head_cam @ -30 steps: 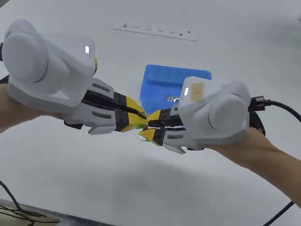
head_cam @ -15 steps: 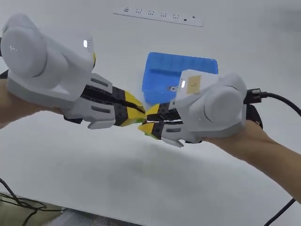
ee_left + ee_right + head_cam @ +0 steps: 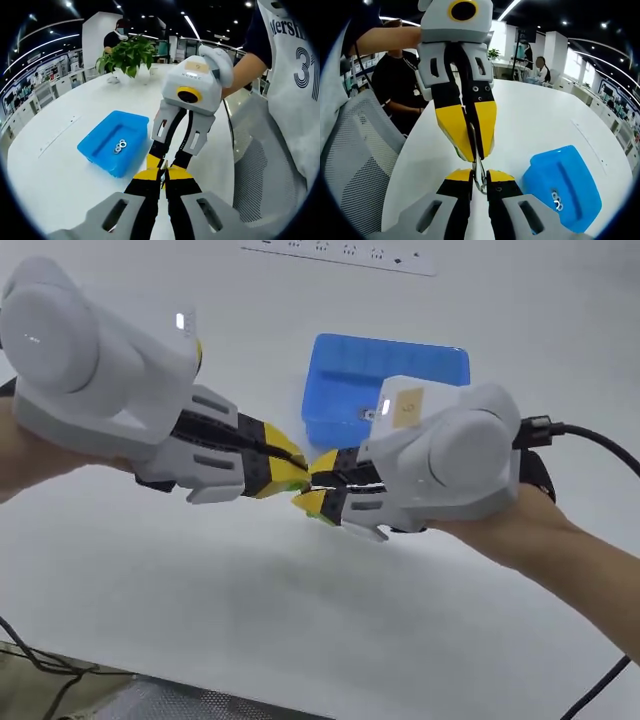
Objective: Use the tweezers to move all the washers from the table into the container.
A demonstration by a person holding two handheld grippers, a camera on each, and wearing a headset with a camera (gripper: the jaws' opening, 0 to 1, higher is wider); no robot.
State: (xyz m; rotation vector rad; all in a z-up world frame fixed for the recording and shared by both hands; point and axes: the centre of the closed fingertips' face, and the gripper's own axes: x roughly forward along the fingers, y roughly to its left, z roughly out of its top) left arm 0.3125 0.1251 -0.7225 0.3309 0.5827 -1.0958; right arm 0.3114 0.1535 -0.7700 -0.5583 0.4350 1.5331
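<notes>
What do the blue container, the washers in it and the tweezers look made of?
container: likely moulded plastic; uniform saturated blue, soft sheen, rounded rim.
washers: probably metal; silvery rings with bright glints.
tweezers: look like thin steel, a grey reflective strip; too narrow to be sure.
</notes>
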